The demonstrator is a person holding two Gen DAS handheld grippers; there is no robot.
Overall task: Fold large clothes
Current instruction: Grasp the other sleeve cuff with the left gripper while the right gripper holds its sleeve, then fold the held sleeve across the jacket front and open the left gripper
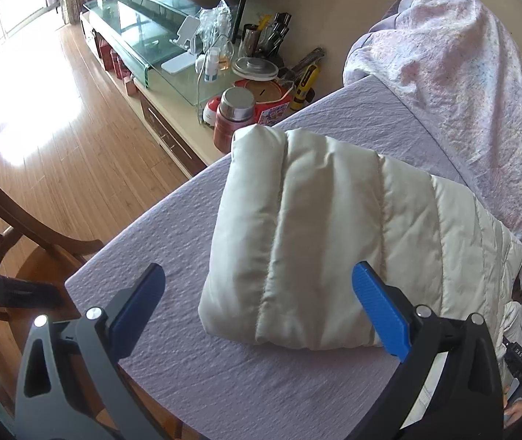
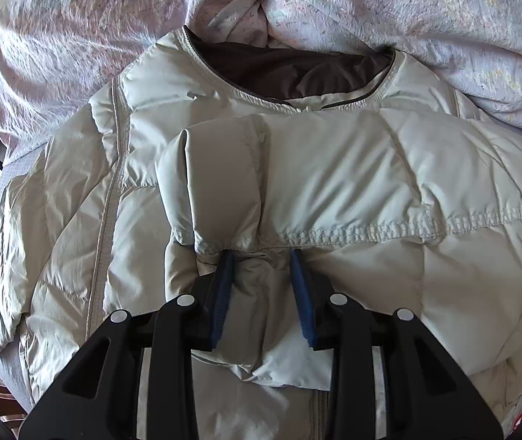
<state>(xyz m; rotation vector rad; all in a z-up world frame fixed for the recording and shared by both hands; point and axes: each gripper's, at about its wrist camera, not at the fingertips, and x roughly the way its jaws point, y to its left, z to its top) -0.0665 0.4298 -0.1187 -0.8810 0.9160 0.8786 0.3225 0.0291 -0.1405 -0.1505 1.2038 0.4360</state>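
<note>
Item: cream quilted puffer jacket [image 2: 334, 168], lying on a lilac bedsheet [image 1: 246, 377] that covers the bed. Collar with dark brown lining faces away in the right wrist view, zip front up. One sleeve [image 2: 334, 183] is already laid across the chest, its cuff end bunched near the centre. From the left wrist view the jacket [image 1: 319, 234] shows as a thick, rounded slab with a folded edge toward the bed's corner.

Right gripper [image 2: 263, 286]: jaws clenched on a pinch of cream fabric just under the sleeve's stitched cuff seam; the fabric puckers between the blue pads.

Left gripper [image 1: 257, 304]: jaws spread wide, holding nothing, poised above the near edge of the jacket; one blue pad overlaps the fabric in view, but contact cannot be told.

Progress, as judged: partway. At least one sleeve is folded in and the side toward the left gripper looks tucked. Whether the other sleeve is in cannot be told. The collar lies exposed, so the lengthwise fold of body onto itself appears to remain, followed by flattening.

Surroundings: crumpled pink-and-white floral quilt [image 1: 462, 73] heaped beyond the collar; low cabinet [image 1: 173, 128] beside the bed carrying a red flask [image 1: 233, 113], bottles and a glass stand; wooden chair [image 1: 0, 227]; wood floor [image 1: 59, 139].
</note>
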